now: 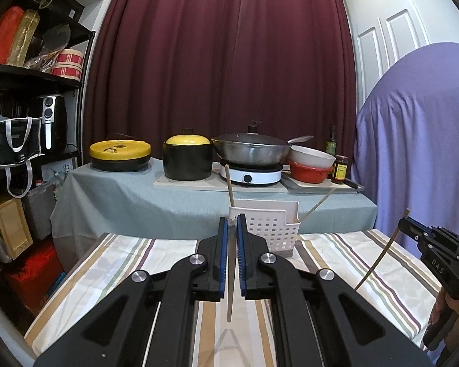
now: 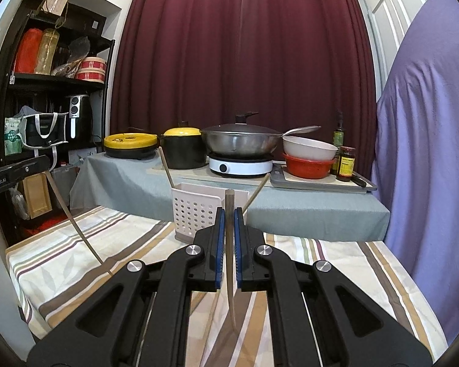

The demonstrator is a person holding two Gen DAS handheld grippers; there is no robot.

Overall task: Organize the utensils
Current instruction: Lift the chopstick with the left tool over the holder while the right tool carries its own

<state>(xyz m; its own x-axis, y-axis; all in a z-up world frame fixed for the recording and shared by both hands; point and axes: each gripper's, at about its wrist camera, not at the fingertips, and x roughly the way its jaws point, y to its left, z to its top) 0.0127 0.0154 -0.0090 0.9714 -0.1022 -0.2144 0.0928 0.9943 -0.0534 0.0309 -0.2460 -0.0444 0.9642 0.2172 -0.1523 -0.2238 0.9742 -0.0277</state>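
A white perforated utensil holder (image 1: 270, 229) (image 2: 195, 214) stands at the far edge of the striped tablecloth (image 1: 107, 275) (image 2: 61, 269). Two chopsticks (image 1: 229, 186) (image 2: 166, 166) lean out of it, one to each side. My left gripper (image 1: 232, 223) is shut on a chopstick (image 1: 230, 290) that points down toward the cloth. My right gripper (image 2: 229, 214) is shut on another chopstick (image 2: 229, 275), held upright above the cloth. Each gripper shows in the other's view with its chopstick: the right one (image 1: 408, 223), the left one (image 2: 44, 163).
Behind the table, a grey-covered counter (image 1: 137, 195) holds a yellow-lidded pan (image 1: 119, 154), a black pot (image 1: 188, 160), a wok on a white cooker (image 1: 251, 153), bowls (image 1: 310, 165) and bottles. A black shelf (image 1: 30, 91) stands left, a purple-draped shape (image 1: 413, 153) right.
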